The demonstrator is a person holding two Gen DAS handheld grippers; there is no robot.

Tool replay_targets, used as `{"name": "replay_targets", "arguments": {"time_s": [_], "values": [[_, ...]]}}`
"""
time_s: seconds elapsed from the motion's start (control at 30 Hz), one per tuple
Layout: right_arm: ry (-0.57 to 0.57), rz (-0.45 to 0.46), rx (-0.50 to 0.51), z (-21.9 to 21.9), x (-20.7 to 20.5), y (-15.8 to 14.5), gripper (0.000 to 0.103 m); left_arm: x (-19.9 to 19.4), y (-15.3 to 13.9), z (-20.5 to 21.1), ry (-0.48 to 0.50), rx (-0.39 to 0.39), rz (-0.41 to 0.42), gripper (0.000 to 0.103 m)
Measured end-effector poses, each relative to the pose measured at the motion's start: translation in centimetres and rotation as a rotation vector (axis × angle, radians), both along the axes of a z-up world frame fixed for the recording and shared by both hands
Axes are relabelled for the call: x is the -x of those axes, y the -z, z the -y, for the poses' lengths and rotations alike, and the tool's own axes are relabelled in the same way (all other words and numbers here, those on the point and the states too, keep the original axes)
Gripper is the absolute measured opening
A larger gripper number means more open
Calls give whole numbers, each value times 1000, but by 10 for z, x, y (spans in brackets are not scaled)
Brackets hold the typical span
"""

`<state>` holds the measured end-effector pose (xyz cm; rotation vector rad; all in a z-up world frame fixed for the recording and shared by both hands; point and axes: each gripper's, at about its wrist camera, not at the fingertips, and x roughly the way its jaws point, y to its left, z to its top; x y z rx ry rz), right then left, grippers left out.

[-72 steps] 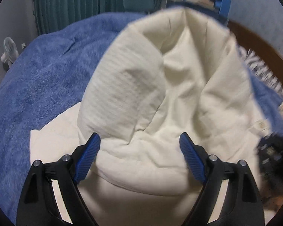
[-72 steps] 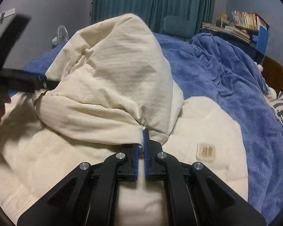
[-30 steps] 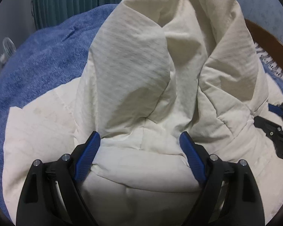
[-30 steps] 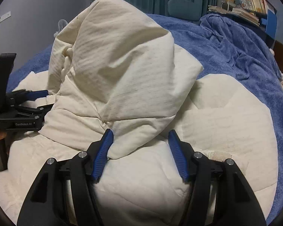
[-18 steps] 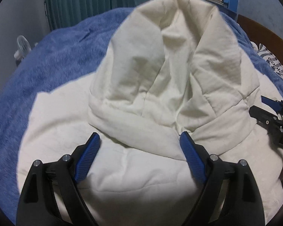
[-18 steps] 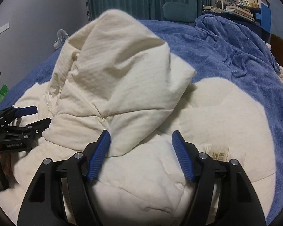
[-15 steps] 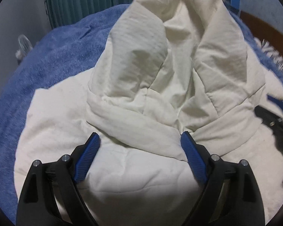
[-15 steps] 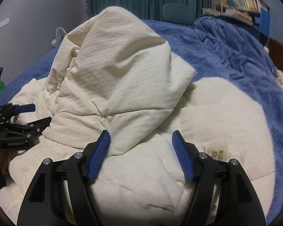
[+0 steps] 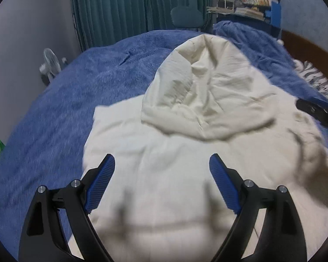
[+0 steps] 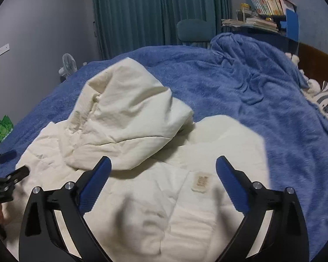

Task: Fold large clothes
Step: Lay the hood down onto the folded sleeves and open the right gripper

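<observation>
Broadly, from left to right, the room has a grey wall (image 10: 32, 32), a green bag (image 10: 1, 128) low down, a small white fan (image 10: 67, 66), teal curtains (image 10: 159, 11), a chair (image 10: 194, 31) and a shelf of books (image 10: 266, 13). A blue blanket (image 10: 240, 91) covers the bed. On it lies the cream garment (image 10: 164, 185), its hood (image 10: 129, 118) slumped in a mound. The left gripper (image 9: 161, 183) is spread wide above flat cloth, holding nothing. The right gripper (image 10: 163, 185) has just been opening and stands wide, nothing pinched between its pads, over the sewn label (image 10: 201, 182).
</observation>
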<state>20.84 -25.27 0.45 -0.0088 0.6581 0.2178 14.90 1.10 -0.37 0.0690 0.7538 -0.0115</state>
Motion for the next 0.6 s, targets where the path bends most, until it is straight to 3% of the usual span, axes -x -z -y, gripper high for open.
{"name": "replay_targets", "arguments": {"time_s": [0.2,0.3,0.47,0.53,0.6], "values": [[26,-22,55,16,64,-22,95,66,-4,-26,10,1,-18,84],[45,-18,25,35,106,-21,96,92,-17,-45,-8,-2,-22,84],[73,-61,-76,74,179,-28,96,144,-45,-87,-29,111,-13,84],[77,-78,-136,95,205,-32,96,164,-46,-102,-35,79,-46,84],[85,-95,-118,107,221,-34,96,181,-42,-111,-33,37,-89,84]]}}
